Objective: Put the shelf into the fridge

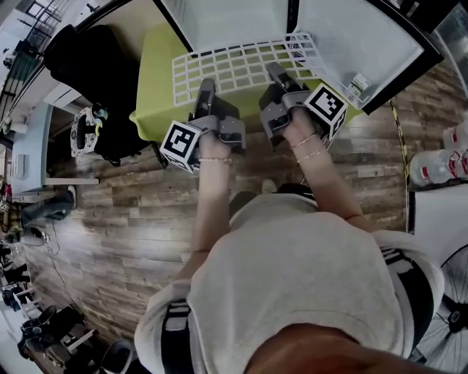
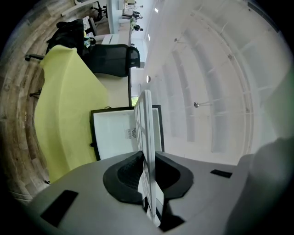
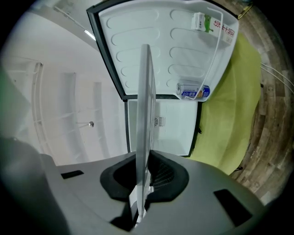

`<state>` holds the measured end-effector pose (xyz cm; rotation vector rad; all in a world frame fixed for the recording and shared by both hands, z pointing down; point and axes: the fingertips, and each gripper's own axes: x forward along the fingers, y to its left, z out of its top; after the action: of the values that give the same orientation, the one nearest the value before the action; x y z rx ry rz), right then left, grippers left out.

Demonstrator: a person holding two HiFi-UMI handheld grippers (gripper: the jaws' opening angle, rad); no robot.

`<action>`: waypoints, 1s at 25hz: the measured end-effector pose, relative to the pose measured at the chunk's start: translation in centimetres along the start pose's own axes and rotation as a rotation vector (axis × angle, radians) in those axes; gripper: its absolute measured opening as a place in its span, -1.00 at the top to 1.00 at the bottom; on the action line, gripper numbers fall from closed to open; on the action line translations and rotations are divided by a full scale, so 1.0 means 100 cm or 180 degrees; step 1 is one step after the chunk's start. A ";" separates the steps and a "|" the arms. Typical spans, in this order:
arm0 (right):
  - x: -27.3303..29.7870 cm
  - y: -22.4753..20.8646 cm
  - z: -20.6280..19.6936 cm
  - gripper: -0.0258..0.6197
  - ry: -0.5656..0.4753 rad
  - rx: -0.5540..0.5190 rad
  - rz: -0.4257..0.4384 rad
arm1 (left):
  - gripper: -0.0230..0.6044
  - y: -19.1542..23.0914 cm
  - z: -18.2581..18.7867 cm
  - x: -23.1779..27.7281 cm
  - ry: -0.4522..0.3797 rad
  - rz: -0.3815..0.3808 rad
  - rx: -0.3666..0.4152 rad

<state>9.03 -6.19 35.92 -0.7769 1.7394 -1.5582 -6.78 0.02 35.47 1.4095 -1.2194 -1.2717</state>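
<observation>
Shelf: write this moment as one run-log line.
shelf: white wire grid | left gripper: shut on shelf | right gripper: shut on shelf | fridge: open, shelf not yet inside

White lattice shelf (image 1: 241,69), yellow-green cloth (image 1: 157,91), brown wood-grain floor (image 1: 110,219)

Wood-plank floor (image 1: 110,219) under my feet. On it: desk (image 1: 151,95) draped in yellow-green cloth, fridge (image 1: 219,18) on top; water bottles (image 1: 433,166), fan (image 1: 447,318) at my right.

The right gripper (image 3: 144,166) pinches the white shelf (image 3: 145,105) edge-on before the open fridge (image 3: 177,137), a can (image 3: 193,90) in its door (image 3: 147,36).
</observation>
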 end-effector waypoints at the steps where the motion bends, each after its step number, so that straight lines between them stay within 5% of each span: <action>1: 0.003 -0.002 0.002 0.83 0.0018 -0.0001 -0.0019 | 0.78 0.003 -0.001 0.002 -0.0017 0.0017 -0.0007; 25: 0.106 -0.034 0.033 0.83 -0.0185 -0.0018 -0.0114 | 0.80 0.051 0.038 0.119 0.0197 0.0150 -0.0119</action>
<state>5.34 -16.93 38.18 -0.8522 1.6974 -1.5397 -11.08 -12.46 38.12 1.3754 -1.1747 -1.2041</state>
